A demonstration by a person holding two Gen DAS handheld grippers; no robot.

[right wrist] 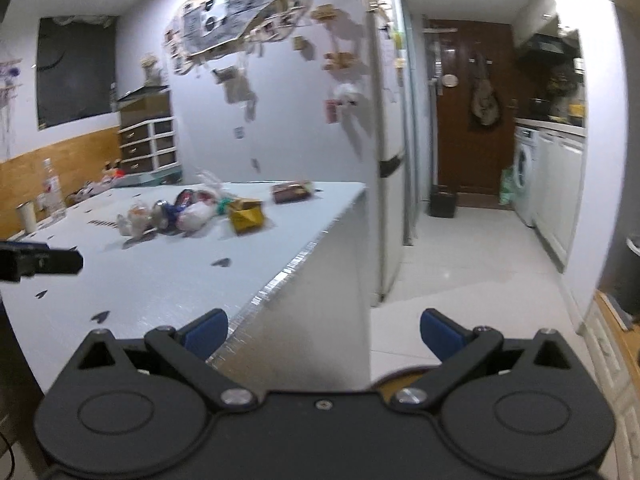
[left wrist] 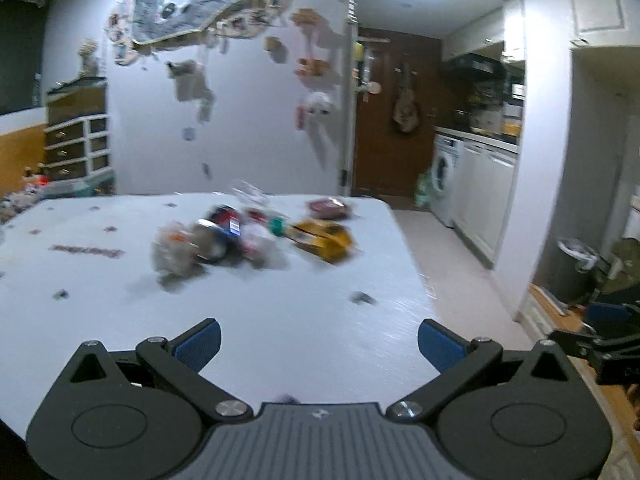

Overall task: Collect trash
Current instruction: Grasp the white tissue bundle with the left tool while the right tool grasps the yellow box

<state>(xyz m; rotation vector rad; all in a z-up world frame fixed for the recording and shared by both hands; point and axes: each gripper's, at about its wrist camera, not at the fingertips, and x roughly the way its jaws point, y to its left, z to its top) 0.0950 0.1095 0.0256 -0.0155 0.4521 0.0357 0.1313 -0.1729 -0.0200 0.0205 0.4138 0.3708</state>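
A pile of trash lies on the far middle of the white table (left wrist: 280,320): a crumpled clear wrapper (left wrist: 174,250), a dark can (left wrist: 222,232), a white bag (left wrist: 260,240), a yellow carton (left wrist: 326,240) and a dark red packet (left wrist: 328,208). My left gripper (left wrist: 320,344) hovers open over the table's near part, nothing between its blue pads. In the right wrist view the same pile shows with the yellow carton (right wrist: 246,214) and red packet (right wrist: 292,192). My right gripper (right wrist: 324,332) is open and empty, off the table's right edge above the floor.
A grey lidded bin (left wrist: 574,268) stands on the floor at the right. A washing machine (right wrist: 524,172) and cabinets line the right wall, with a small dark bin (right wrist: 443,200) by the brown door. A bottle (right wrist: 52,190) and cup (right wrist: 27,216) stand at the table's far left.
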